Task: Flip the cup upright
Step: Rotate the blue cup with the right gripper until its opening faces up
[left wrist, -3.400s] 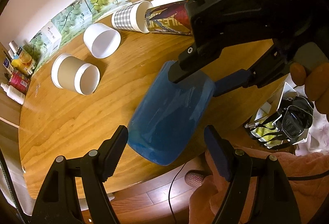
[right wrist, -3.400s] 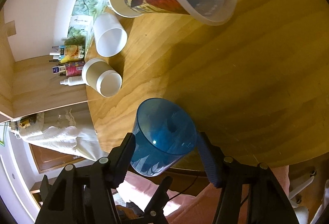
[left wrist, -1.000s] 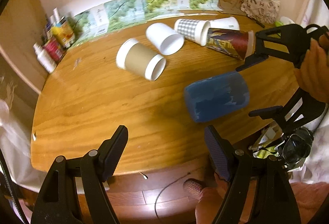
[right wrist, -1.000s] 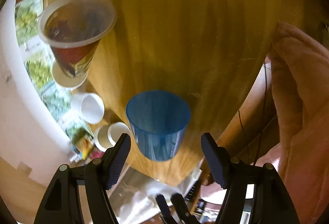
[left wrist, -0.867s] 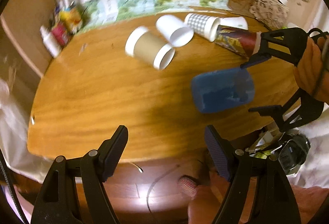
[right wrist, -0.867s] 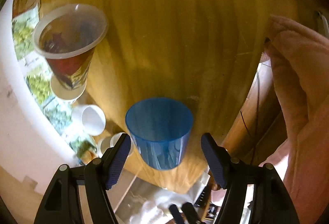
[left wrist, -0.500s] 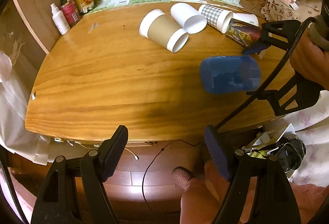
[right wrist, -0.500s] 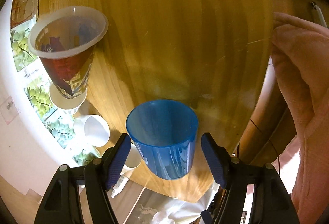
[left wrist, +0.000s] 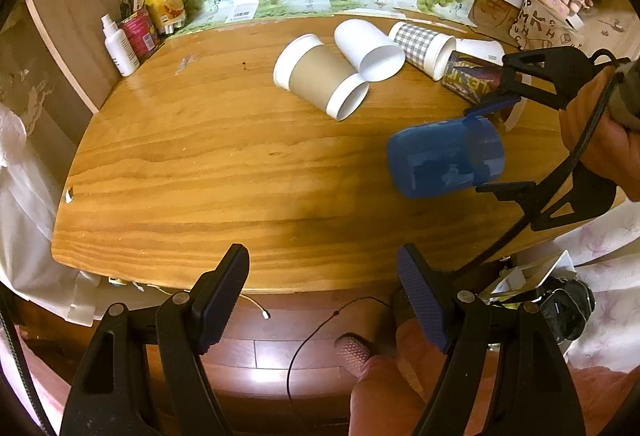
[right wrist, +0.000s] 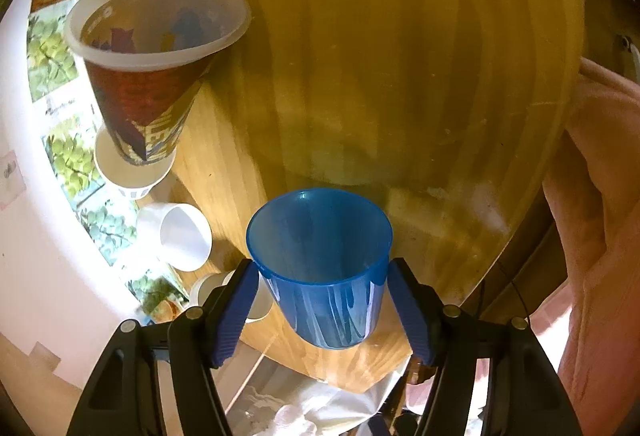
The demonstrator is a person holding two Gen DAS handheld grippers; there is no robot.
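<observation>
My right gripper is shut on a translucent blue plastic cup, its pads pressed on the cup's sides just under the rim. In the left wrist view the blue cup hangs on its side in the air over the right part of the wooden table, mouth toward the right gripper. My left gripper is open and empty, back over the table's front edge.
Several other cups lie on their sides at the back: a brown paper cup, a white cup, a checked cup and a red printed cup. Bottles stand at the back left corner.
My right gripper has turned the blue cup and carried it a little right and up. My left gripper has drawn back from the cup toward the table's front edge.
</observation>
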